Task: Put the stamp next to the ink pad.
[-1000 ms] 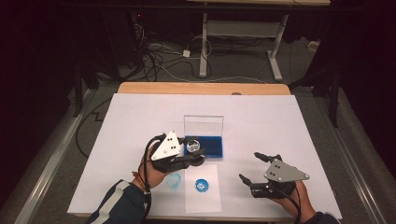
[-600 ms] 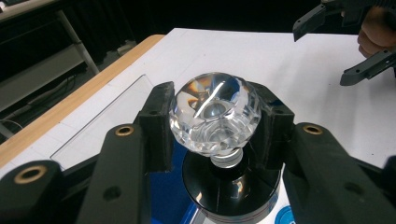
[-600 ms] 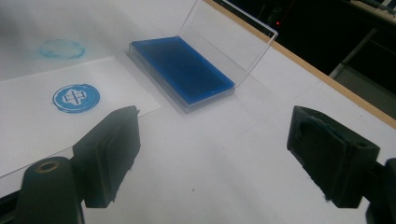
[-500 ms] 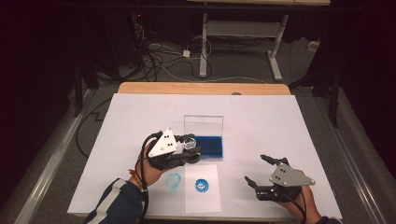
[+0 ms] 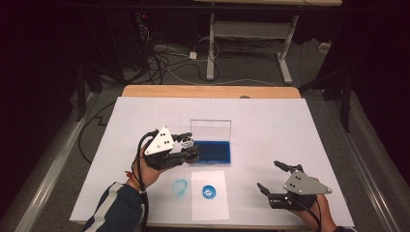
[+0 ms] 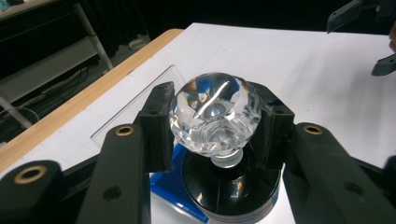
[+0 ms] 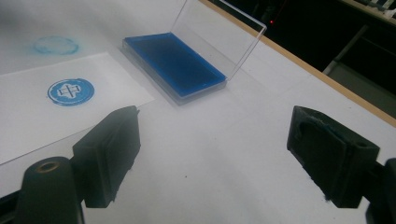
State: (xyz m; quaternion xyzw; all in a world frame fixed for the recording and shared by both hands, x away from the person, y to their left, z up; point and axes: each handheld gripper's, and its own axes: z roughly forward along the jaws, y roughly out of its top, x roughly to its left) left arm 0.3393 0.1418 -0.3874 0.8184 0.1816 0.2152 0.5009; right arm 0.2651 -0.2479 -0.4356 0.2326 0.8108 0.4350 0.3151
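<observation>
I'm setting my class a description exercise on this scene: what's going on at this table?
A person is stamping. The left gripper is shut on a crystal-knobbed stamp, holding it at the near left corner of the open blue ink pad. A sheet of paper already carries a round blue print. The right gripper is open, holding nothing.

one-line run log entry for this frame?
left gripper: shut on stamp, over ink pad edge | right gripper: open, idle | paper: blue print

left gripper point(image 5: 187, 147) holds stamp point(image 5: 189, 143) beside blue ink pad point(image 5: 212, 152).
</observation>
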